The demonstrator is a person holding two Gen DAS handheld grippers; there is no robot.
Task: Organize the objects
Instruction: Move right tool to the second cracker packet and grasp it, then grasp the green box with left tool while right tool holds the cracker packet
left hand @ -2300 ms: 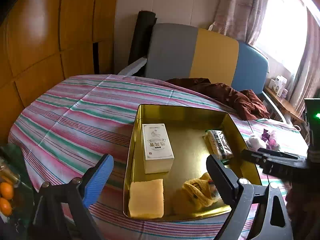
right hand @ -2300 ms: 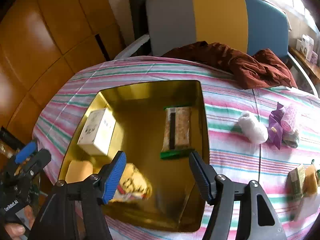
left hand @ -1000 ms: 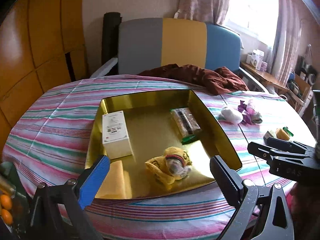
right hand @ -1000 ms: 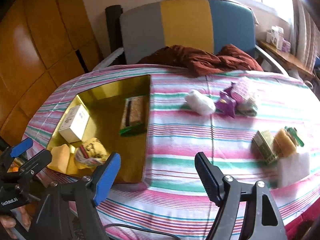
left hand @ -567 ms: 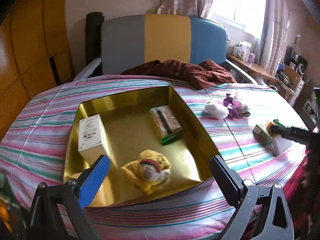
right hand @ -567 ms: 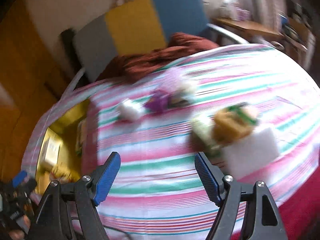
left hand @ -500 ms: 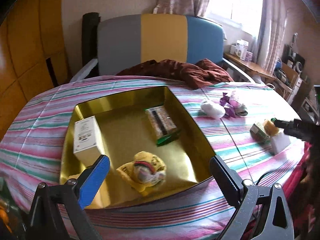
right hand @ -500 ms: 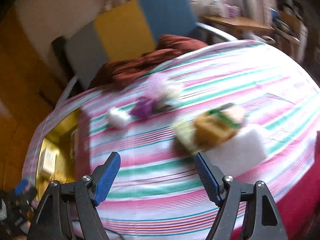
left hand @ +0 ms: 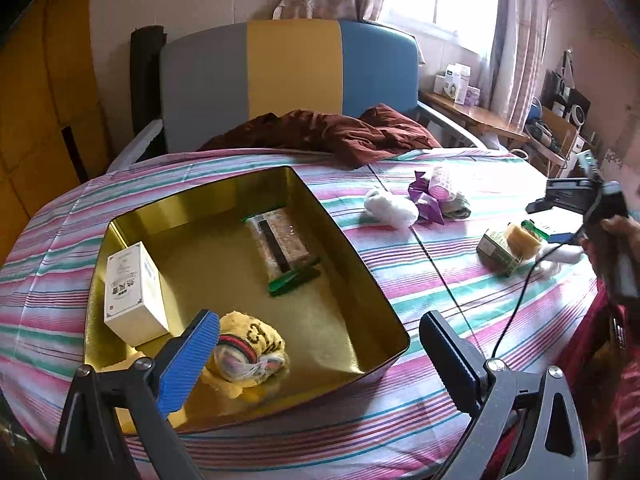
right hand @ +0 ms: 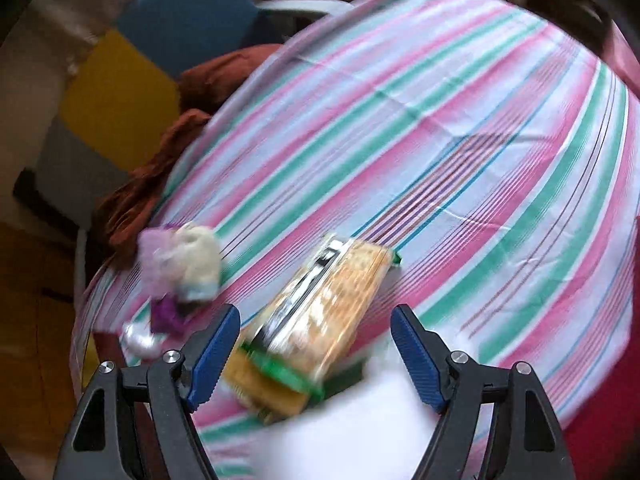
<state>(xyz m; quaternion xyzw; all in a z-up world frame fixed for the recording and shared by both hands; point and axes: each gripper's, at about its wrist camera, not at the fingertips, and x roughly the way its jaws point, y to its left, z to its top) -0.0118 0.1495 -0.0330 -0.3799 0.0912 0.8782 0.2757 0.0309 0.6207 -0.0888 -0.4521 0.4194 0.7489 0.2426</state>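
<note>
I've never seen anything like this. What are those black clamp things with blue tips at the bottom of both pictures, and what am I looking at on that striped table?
Those clamps are hand-held grippers: a person holds one in each hand, and a wide-angle camera on each looks out along its two fingers. One picture comes from the left gripper, the other from the right gripper. Both are open and hold nothing.

The left view shows a gold tray on the striped tablecloth. Inside lie a white box, a packet of crackers and a yellow cloth bundle. Beside the tray sit a white wad and a purple bundle.

The right view is blurred. Its fingers hover around a second cracker packet, near a white block.
</note>
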